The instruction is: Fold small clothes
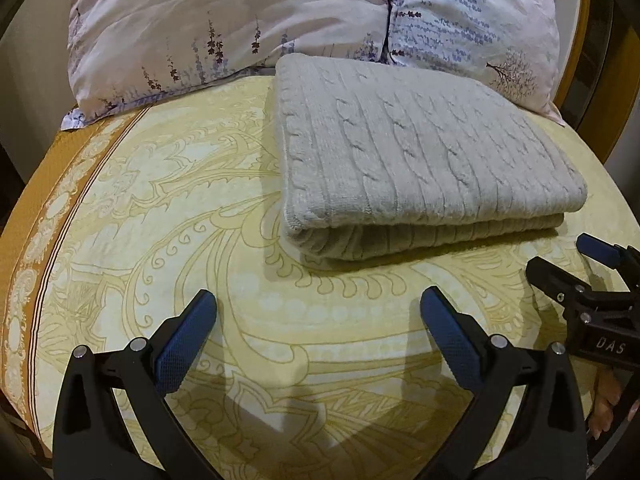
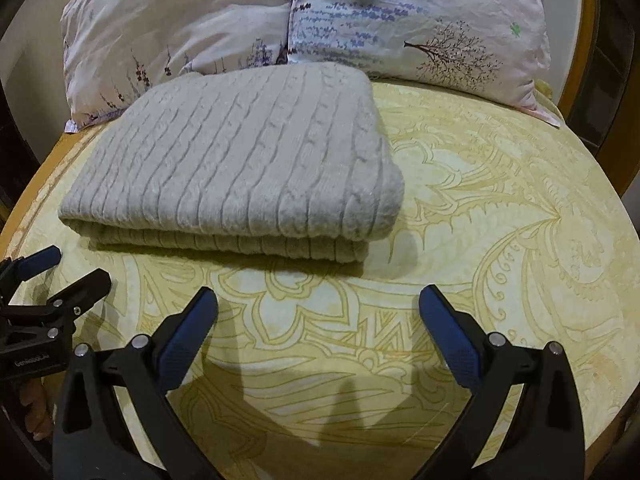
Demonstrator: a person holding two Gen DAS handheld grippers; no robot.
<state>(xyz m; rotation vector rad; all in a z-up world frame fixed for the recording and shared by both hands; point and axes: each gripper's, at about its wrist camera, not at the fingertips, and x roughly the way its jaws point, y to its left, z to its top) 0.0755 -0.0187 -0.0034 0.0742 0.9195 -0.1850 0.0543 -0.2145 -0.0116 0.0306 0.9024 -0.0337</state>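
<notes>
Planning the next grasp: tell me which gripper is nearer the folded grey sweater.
Too close to call. The left gripper sits open below the folded grey cable-knit sweater's left corner; the right gripper sits open below its right corner. Neither touches it.

Warm, even indoor light casts soft shadows forward on the bedsheet [image 2: 500, 208] (fisheye bends edges; dark vignette corners).

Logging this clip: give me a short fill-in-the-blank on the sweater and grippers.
1. The grey sweater lies ____ on the bedspread.
2. Both the left gripper and right gripper have jaws that are ____.
3. Behind the sweater lies a floral ____.
4. Neither gripper ____ the sweater.

Missing words: folded; open; pillow; touches
</notes>
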